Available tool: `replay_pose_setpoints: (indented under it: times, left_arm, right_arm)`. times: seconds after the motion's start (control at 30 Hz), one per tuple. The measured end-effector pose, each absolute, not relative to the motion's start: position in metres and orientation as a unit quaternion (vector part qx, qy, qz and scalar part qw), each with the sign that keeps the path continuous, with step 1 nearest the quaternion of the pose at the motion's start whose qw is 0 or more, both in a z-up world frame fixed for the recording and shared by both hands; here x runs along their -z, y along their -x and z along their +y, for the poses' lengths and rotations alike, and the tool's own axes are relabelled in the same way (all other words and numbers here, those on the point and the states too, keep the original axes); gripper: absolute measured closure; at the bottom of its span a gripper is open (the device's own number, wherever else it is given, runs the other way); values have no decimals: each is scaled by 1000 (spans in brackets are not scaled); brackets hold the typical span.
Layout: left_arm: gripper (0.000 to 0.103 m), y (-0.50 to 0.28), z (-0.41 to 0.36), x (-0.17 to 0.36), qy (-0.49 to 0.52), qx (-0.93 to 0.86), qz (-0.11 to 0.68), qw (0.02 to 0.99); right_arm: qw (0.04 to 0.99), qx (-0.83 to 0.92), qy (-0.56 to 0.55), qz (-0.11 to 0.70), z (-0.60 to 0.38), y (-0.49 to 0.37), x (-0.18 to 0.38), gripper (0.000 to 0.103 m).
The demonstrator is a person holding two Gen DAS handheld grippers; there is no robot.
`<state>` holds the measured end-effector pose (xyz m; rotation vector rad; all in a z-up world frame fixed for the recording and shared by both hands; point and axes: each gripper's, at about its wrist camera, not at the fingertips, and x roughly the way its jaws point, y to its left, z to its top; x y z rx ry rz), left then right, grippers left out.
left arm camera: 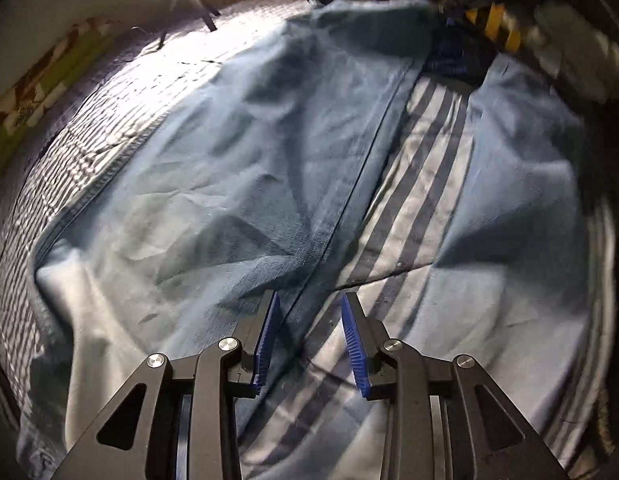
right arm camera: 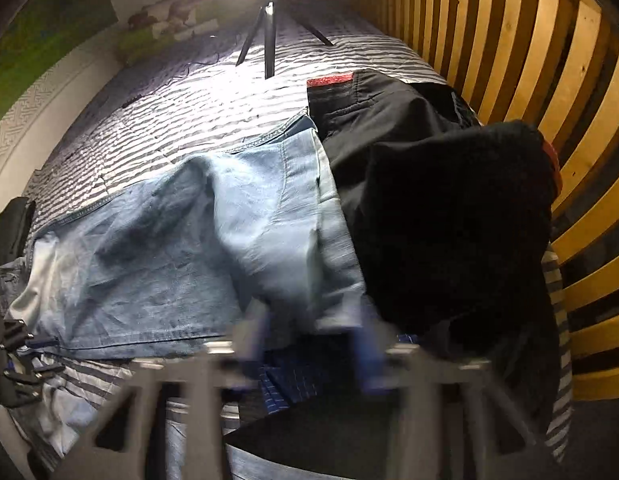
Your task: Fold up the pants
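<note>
Light blue jeans (left arm camera: 213,184) lie spread on a striped bedsheet (left arm camera: 421,168), with the legs parted and sheet showing between them. My left gripper (left arm camera: 309,296) points down over the inner seam of the left-hand leg. Its blue pads (left arm camera: 269,336) stand apart with the seam edge between them, and they do not press on it. In the right wrist view the jeans (right arm camera: 189,240) run across the bed. My right gripper (right arm camera: 313,328) is motion-blurred at their near edge, and denim shows between its fingers (right arm camera: 367,356). The blur hides whether they pinch it.
A pile of black clothing (right arm camera: 449,220) with a red-trimmed piece (right arm camera: 329,80) lies right of the jeans, against a yellow slatted headboard (right arm camera: 549,80). A bright lamp on a small tripod (right arm camera: 269,40) stands at the far end of the bed. A blue checked cloth (right arm camera: 277,384) lies near the right gripper.
</note>
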<state>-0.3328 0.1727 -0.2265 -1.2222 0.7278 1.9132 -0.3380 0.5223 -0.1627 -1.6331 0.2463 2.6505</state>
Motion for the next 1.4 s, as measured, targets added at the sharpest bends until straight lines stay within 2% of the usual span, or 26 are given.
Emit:
replay_pose_setpoints:
  times: [0.07,0.1,0.13,0.27,0.37,0.47,0.53,0.57,0.77,1.03,1.13,1.2,1.3,1.4]
  left_arm:
    - [79,337,174,234,482,-744,281,367]
    - [98,340,174,234,481,-747,272,370]
    - [101,342,174,233,484,-746,265,373]
    - [101,339,169,221,478,-752,252,377]
    - [101,328,163,206,472,-755,236,391]
    - [97,329,155,199,500,-741,193,405]
    - [81,327,148,195,515,-743,184,387]
    - [80,324,141,191,510,-748,181,384]
    - [80,307,55,158,497,-806,116,299]
    - [80,247,-128,126,485,-865,-41,120]
    - [79,218,-182,119,472,-877,-64,54]
    - [76,197,-213,119,471,-878,-79,21]
    - [72,167,-243,125,469,-881,-55,-43]
    - [64,135,-283,136,472,-872,-105,-69]
  right_arm:
    - [1,-852,517,86,522,338,153,84]
    - [-3,-854,513,89,523,337,147,85]
    - [-6,-856,509,92,525,335,142,86]
    - [-1,-860,499,104,538,321,119,87]
    - [16,-846,520,113,550,310,125,87]
    - [52,-828,553,74,550,308,144,81]
    - [60,-824,561,50,545,306,150,72]
    - [60,-828,556,48,543,303,149,71]
    - [65,-850,520,57,534,276,130,70]
    - [40,-861,500,87,507,231,117,69]
    - [22,-859,501,99,492,204,118,65]
    - [14,-858,503,106,485,188,119,63]
    - [10,-854,507,117,477,163,125,62]
    - [7,-847,514,134,476,140,134,59]
